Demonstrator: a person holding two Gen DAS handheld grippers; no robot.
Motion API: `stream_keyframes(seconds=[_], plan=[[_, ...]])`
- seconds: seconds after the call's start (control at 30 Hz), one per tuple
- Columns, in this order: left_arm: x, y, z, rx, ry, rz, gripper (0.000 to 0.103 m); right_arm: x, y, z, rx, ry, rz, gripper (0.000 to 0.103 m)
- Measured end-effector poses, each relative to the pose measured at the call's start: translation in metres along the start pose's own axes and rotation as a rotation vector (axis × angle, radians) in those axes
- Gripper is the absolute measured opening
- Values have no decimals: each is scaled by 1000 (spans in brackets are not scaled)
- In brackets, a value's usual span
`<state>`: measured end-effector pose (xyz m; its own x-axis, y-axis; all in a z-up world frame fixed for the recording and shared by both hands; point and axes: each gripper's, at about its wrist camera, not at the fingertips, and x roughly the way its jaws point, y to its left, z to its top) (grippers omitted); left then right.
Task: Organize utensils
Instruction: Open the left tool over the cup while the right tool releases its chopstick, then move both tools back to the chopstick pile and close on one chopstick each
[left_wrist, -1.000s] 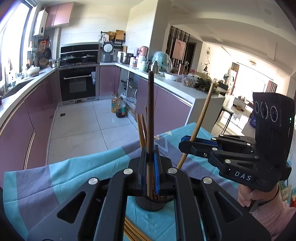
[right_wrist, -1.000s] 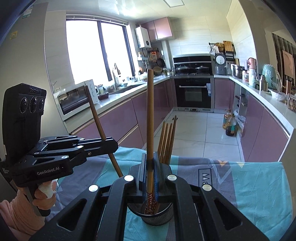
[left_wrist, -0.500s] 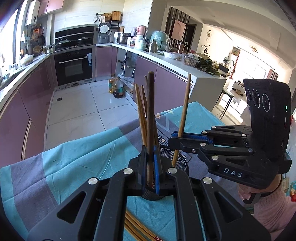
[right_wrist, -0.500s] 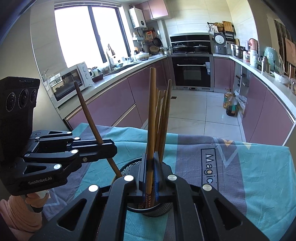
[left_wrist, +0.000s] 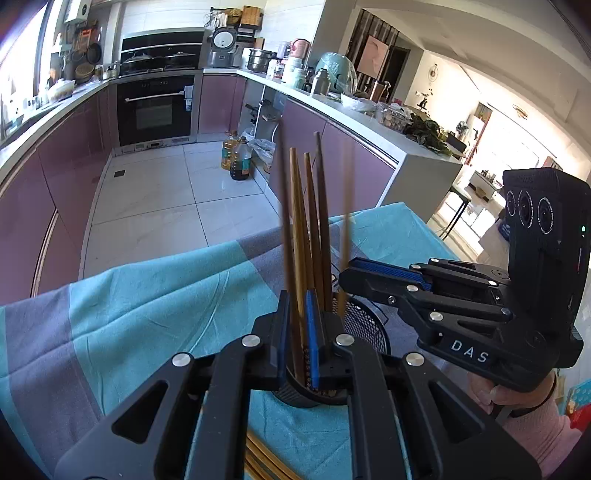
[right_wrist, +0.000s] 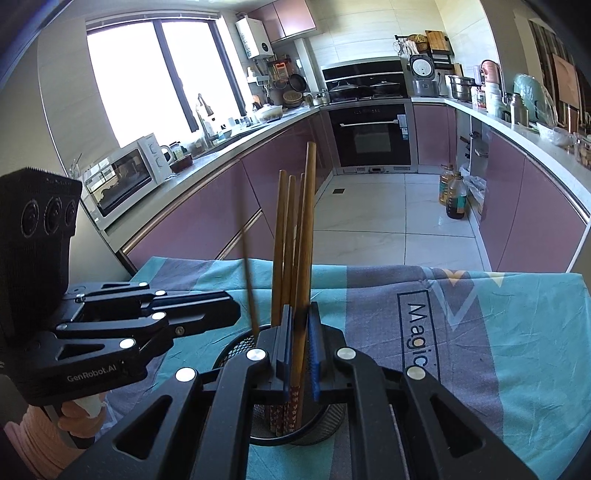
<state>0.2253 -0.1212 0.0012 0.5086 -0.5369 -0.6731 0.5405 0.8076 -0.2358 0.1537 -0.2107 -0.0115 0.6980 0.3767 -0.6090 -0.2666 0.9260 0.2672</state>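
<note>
- Wooden chopsticks (left_wrist: 314, 236) stand upright in the black mesh holder (left_wrist: 364, 326) on the teal and grey cloth (left_wrist: 155, 295).
- Left gripper (left_wrist: 298, 332) is clenched on one chopstick over the holder.
- Right gripper (right_wrist: 300, 349) is clenched on another chopstick (right_wrist: 306, 240), its tip down inside the holder.
- More chopsticks lie flat on the cloth (left_wrist: 266, 461).

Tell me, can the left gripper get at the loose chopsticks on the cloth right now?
Probably not yet. The left gripper is shut on a chopstick over the mesh holder, and the loose chopsticks lie under its body, behind its fingertips. It would likely have to release and back up first.
</note>
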Motion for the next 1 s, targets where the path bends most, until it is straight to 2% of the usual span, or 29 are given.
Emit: stream_keyframes(seconds=[0.2,0.4,0.5,0.6,0.67,0.77,0.8,0.83,0.97,1.0], plan=[[-12,4,-7,-14,-50,28,15,-7,0,-5,8,-11,9,10],[-46,5,-28,-5,-151,85,26,-28,9,-12,-16,-59,43,19],[-66,9,-41,-4,-191,102,30,-45,21,-19,-41,-89,81,27],[-80,12,-56,-1,-211,119,34,-59,36,-30,-85,-103,121,28],[-86,14,-69,4,-214,142,38,-62,47,-40,-121,-93,144,32],[-90,18,-89,-5,-208,176,49,-57,63,-58,-163,-51,162,35],[-92,21,-96,-16,-208,188,58,-52,67,-66,-174,-32,155,36],[-93,26,-105,-32,-206,202,62,-47,70,-73,-182,-12,151,36],[-92,37,-132,-55,-173,251,66,-15,74,-99,-169,93,151,37],[-92,40,-138,-59,-167,260,71,-6,74,-105,-165,119,140,37]])
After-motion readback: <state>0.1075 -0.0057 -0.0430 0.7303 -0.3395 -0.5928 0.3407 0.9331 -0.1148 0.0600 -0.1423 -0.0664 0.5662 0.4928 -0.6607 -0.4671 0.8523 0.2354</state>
